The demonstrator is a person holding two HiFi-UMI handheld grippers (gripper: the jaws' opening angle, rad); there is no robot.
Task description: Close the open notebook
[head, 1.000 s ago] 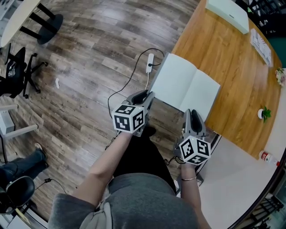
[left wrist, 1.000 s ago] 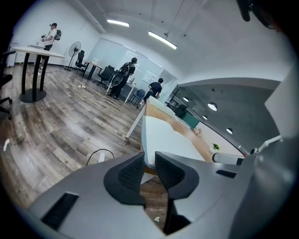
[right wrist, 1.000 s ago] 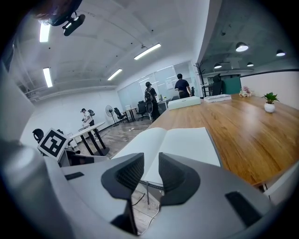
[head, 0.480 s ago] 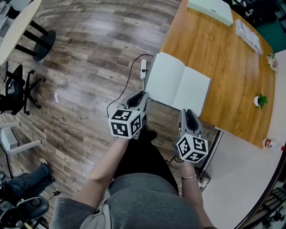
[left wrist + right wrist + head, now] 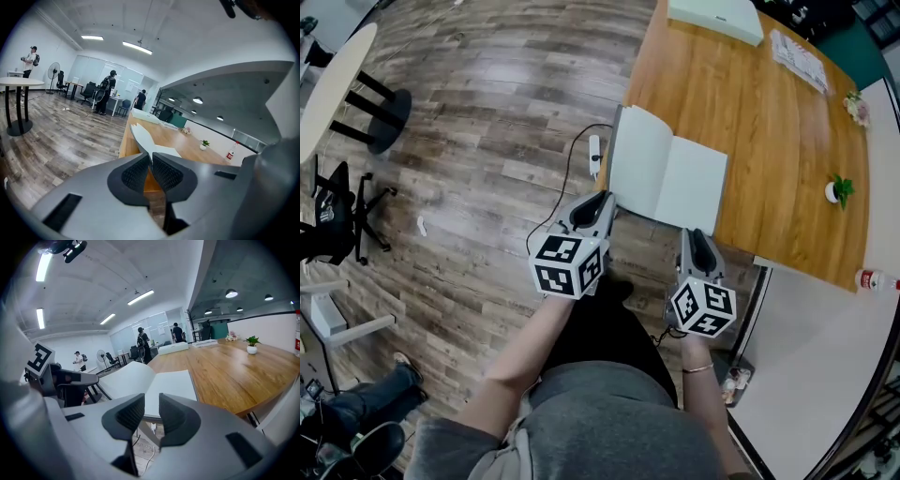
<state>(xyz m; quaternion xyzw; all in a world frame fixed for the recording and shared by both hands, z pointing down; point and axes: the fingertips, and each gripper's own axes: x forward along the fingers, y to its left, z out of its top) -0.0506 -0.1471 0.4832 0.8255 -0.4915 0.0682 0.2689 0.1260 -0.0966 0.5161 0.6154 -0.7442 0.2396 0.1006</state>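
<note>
Progress: early. The notebook (image 5: 667,176) lies open, blank pages up. Its left leaf (image 5: 636,159) looks raised off the flat, and its right leaf (image 5: 694,192) lies flat.
Left to do: by my read, swing the left leaf over the spine onto the right leaf, then let go.
Floor (image 5: 469,131): grey-brown wood-look planks, matte. A white power strip (image 5: 593,157) w/ a thin black cable lies just beside the worktop's left edge.
Left gripper (image 5: 151,161): jaws have just been closing and are now nearly together. The thin white edge of the left leaf runs down btwn the pads, so it looks clamped on that leaf at its near corner.
Notebook place: worktop's near left corner, left leaf along the left edge. Its near edge seems to jut past the worktop's near edge.
Notebook make: thin, white matte paper, rectangular leaves, dark rim of cover at the left. The raised leaf bends in a soft curve, so it is floppy and prob. sags if held by one corner.
Right gripper (image 5: 151,404): jaws apart, nothing btwn them. It hovers just short of the right leaf's near edge, not touching.
Gripper build: grey moulded plastic, dark cross-ribbed pads, cube w/ black-white square markers.
Worktop (image 5: 769,131): warm orange wood grain, smooth, slight sheen.
Far/right: flat white box (image 5: 715,14) at the far edge and a small potted plant (image 5: 836,190) nr the right edge, both well apart from the notebook.
</note>
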